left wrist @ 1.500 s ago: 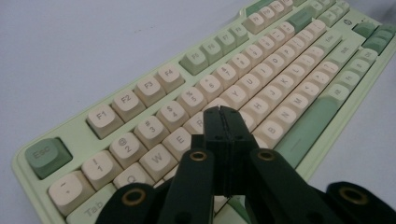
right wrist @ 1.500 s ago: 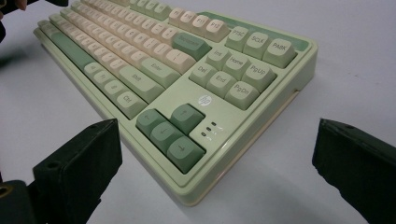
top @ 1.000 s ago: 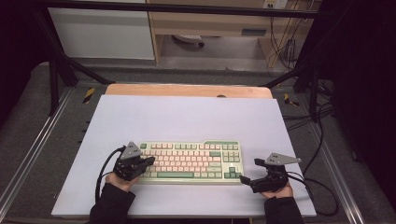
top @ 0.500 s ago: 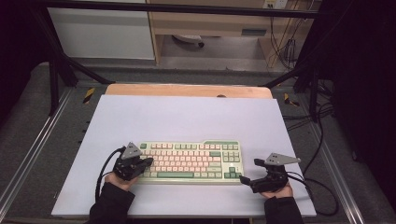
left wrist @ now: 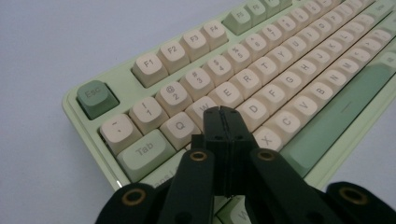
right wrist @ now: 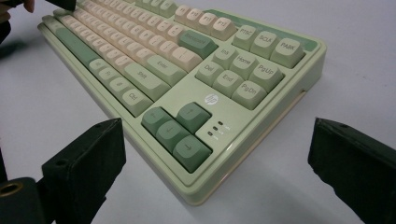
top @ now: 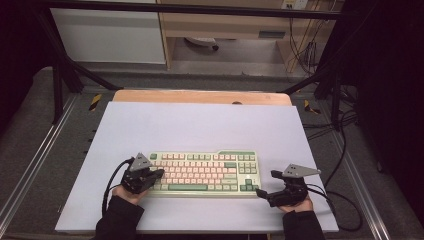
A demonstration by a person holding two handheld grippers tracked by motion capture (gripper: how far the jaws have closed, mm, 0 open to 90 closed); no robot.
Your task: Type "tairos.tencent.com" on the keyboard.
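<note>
A pale green keyboard [top: 205,172] with cream and darker green keys lies flat near the front of the white board [top: 200,125]. My left gripper [top: 157,173] is shut with nothing between its jaws, and it hangs over the keyboard's left end. In the left gripper view the closed tips [left wrist: 227,114] sit just above the keys [left wrist: 280,70] around W and S; contact cannot be told. My right gripper [top: 266,183] stands open at the keyboard's right front corner. In the right gripper view its wide jaws [right wrist: 215,140] flank the corner with the arrow keys [right wrist: 175,133] without touching it.
The white board rests on a wooden tabletop [top: 200,96] whose back edge shows. Metal frame rails [top: 30,165] run along both sides. Cables [top: 340,200] trail off to the right of the board. The board is bare behind the keyboard.
</note>
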